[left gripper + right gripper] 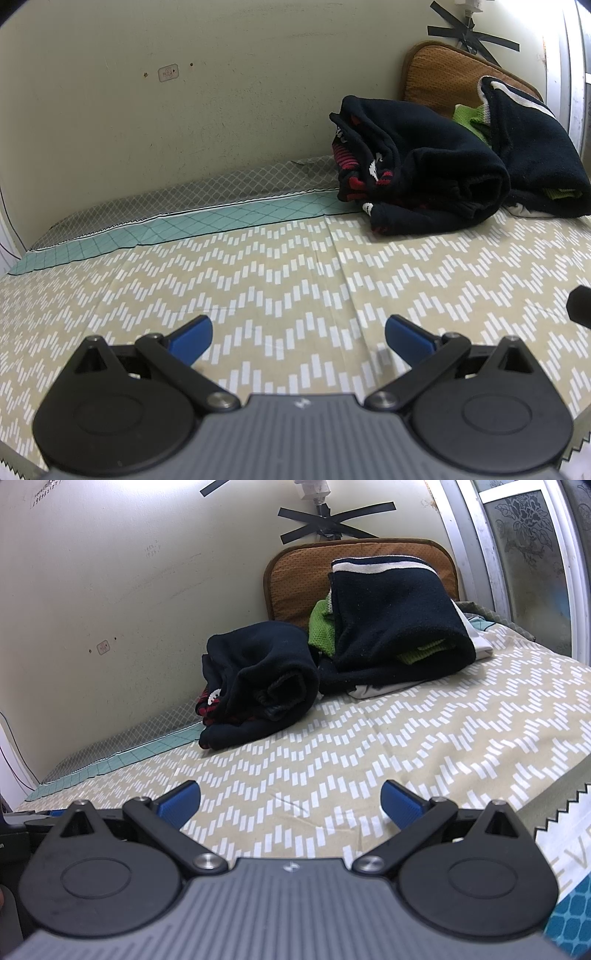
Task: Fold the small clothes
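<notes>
A dark navy garment with red and white pattern lies crumpled on the bed near the wall. Behind it a second navy garment with white stripes rests folded over a green knit piece, leaning on a brown cushion. My left gripper is open, low over the bare sheet, well short of the clothes. Over the sheet in front of the pile, my right gripper is open too. Neither holds anything.
The bed sheet has a beige and white zigzag print. A brown cushion stands against the cream wall. A window frame rises at the right. Black tape holds a plug on the wall.
</notes>
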`<state>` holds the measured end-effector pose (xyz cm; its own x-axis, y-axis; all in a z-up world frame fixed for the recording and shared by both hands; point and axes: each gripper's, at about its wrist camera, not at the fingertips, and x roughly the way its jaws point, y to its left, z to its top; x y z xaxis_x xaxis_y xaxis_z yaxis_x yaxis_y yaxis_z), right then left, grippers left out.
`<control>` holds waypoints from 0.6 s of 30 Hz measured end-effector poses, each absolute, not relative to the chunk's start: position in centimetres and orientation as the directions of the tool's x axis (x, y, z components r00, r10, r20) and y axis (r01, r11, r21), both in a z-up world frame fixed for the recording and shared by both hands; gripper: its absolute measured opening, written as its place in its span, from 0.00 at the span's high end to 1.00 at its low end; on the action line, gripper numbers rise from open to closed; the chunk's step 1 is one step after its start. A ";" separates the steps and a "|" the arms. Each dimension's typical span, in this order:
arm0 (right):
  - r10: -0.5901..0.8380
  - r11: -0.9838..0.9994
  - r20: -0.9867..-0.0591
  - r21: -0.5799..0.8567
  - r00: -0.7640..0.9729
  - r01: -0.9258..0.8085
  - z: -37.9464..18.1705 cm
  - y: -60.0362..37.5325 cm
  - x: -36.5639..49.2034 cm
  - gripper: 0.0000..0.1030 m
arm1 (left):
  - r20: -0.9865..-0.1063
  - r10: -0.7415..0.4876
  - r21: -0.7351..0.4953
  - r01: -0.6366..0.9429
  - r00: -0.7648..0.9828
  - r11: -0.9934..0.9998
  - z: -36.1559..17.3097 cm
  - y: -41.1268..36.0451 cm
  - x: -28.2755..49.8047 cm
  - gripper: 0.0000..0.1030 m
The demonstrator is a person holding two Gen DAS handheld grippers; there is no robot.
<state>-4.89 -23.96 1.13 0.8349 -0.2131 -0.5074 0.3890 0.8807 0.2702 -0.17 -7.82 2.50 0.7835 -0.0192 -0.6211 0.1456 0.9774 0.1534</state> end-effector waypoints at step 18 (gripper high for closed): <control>-0.211 0.881 -0.507 0.271 0.836 0.387 1.1 -24.0 -4.9 0.00 | -0.621 -0.018 0.156 0.146 0.783 0.977 2.5 -7.8 -0.2 0.00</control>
<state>-4.90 -24.05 1.10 0.8356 -0.2110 -0.5072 0.3869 0.8814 0.2708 -0.20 -7.78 2.55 0.7835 -0.0180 -0.6212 0.1460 0.9769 0.1559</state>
